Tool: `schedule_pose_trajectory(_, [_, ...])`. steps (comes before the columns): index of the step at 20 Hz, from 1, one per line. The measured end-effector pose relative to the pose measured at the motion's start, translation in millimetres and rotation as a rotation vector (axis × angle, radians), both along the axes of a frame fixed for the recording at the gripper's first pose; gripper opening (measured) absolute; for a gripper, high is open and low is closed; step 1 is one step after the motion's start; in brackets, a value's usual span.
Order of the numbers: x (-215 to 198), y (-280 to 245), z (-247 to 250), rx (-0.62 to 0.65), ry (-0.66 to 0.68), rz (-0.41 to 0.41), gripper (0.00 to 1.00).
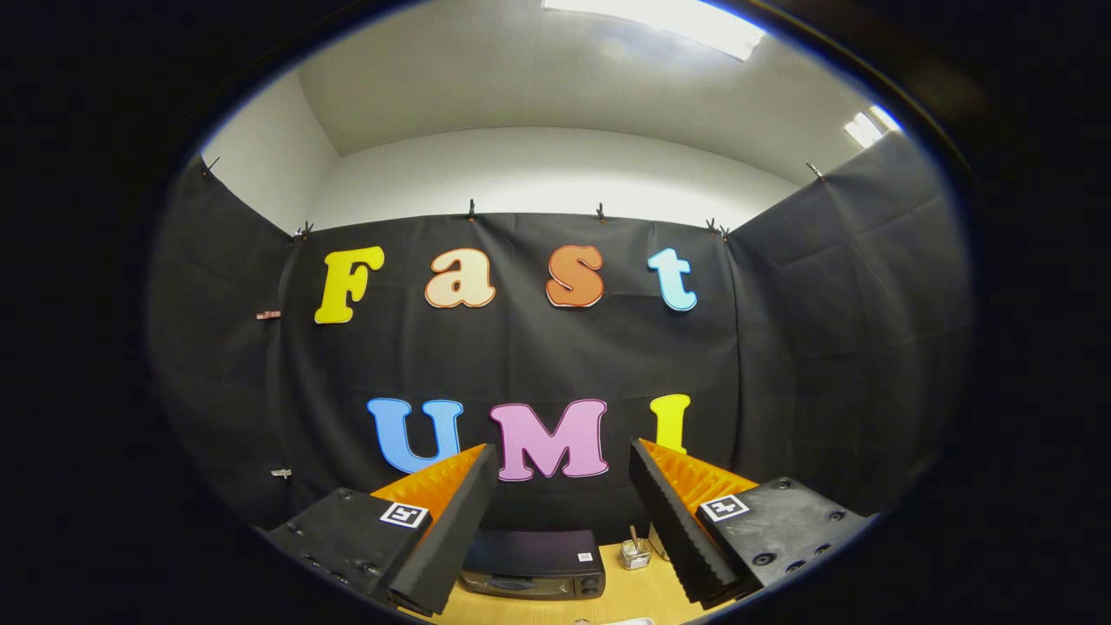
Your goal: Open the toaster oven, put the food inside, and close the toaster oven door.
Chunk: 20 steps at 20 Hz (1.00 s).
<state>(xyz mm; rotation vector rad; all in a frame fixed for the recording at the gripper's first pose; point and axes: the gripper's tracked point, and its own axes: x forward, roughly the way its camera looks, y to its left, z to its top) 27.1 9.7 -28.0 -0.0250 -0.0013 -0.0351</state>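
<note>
Your gripper (pixel 564 486) is spread wide and grasps nothing: the two fingers stand well apart at the bottom centre of the frame, with only the booth's black cloth wall (pixel 521 347) showing in the gap between their tips.

The toaster oven (pixel 534 564) sits low in the frame, just left of centre, on the wooden table (pixel 629 595). It lies ahead of your fingers and below them, seen through the lower part of the gap; the left finger (pixel 447 529) covers its left end. You look down on its dark top, so you hold the gripper high and aimed over the oven at the wall, not at the oven's front. Its long axis runs left to right across the frame, square to the line of your fingers. The glossy front face is a thin strip along the lower edge of the body, and from here I cannot tell whether the door is shut, though it looks so.

Just right of the oven, near the inner edge of the right finger (pixel 677 521), stands a small clear jar (pixel 634 553) with something upright in it. A pale object barely shows at the very bottom, too cropped to name; it may be the food.

The relation that matters: the door is down and forward of you, so I judge the coming move to be a drop and a downward tilt.
</note>
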Motion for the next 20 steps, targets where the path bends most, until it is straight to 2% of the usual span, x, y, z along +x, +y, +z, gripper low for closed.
schedule_pose_trajectory(4, [20,9,-22,0.018,0.020,0.014,0.97])
schedule_pose_trajectory(9, [52,35,-56,0.043,0.018,0.082,0.98])
schedule_pose_trajectory(12, [70,47,-96,0.040,0.062,0.120,0.98])
schedule_pose_trajectory(16, [91,48,-154,0.061,0.127,0.105,0.98])
schedule_pose_trajectory(20, [110,37,-199,0.064,0.141,0.041,0.98])
